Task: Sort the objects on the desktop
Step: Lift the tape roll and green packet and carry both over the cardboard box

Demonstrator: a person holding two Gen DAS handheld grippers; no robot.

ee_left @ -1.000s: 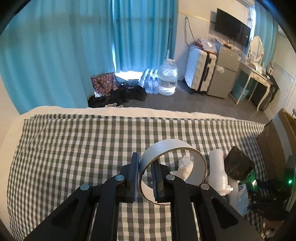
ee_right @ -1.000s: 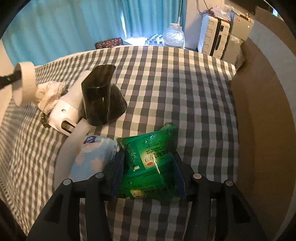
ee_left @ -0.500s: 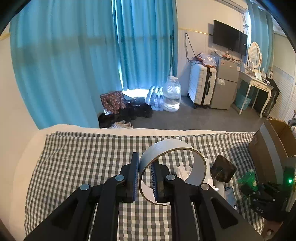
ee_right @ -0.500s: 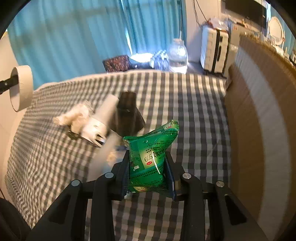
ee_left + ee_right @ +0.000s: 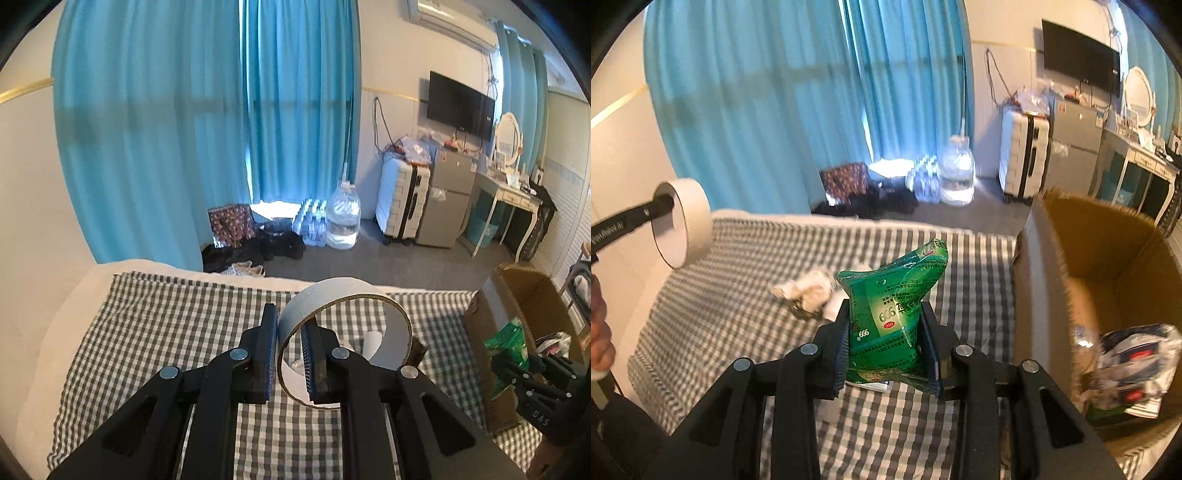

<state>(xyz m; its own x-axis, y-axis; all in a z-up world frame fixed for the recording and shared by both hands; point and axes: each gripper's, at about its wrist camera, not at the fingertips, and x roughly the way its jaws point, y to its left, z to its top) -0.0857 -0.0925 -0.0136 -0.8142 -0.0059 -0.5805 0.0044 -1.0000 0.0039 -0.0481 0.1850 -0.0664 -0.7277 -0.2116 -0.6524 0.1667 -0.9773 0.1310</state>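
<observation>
The green packet (image 5: 892, 317) stands upright, long axis vertical, pinched between the pads of our right gripper (image 5: 888, 349) above the checked cloth (image 5: 738, 295). The open cardboard box (image 5: 1108, 258) lies just right of it, nearer this hand, we judge. Our left gripper (image 5: 290, 354), further left, is clamped on the wall of the tape roll (image 5: 395, 317).
</observation>
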